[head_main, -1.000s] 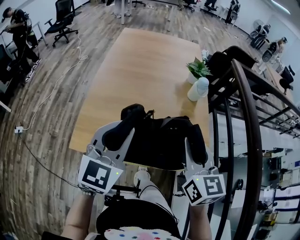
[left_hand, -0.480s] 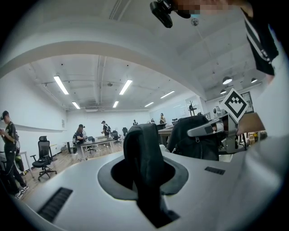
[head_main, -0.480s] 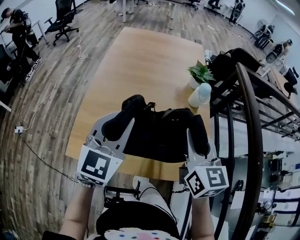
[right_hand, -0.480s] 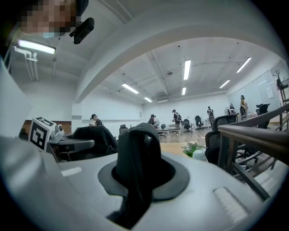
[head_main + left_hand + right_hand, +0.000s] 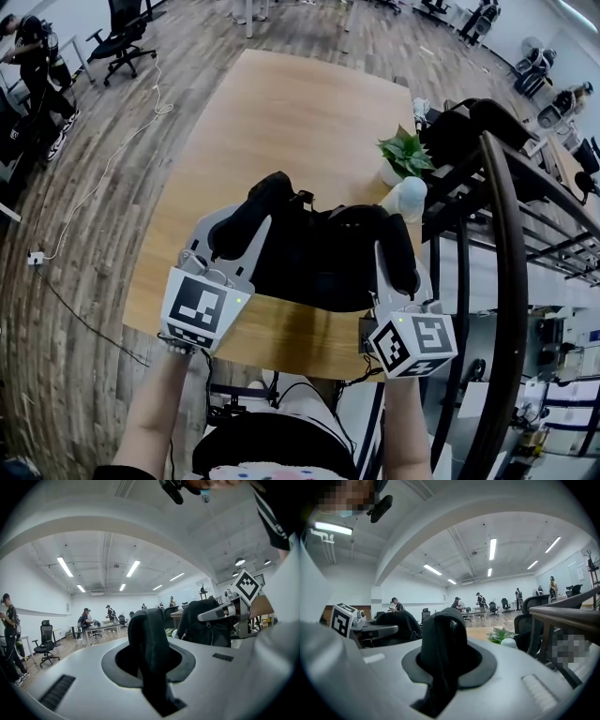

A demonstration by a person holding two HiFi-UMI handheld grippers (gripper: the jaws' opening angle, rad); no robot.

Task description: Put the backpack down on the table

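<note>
I am pinching a black strap (image 5: 149, 644) in my left gripper (image 5: 236, 242) and another in my right gripper (image 5: 398, 267), holding the backpack (image 5: 319, 267) between them over the near edge of the table (image 5: 281, 122).

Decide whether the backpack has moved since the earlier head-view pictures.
Yes. The backpack has gone forward over the table: earlier it hid the near edge; now bare wood shows between it and that edge.
</note>
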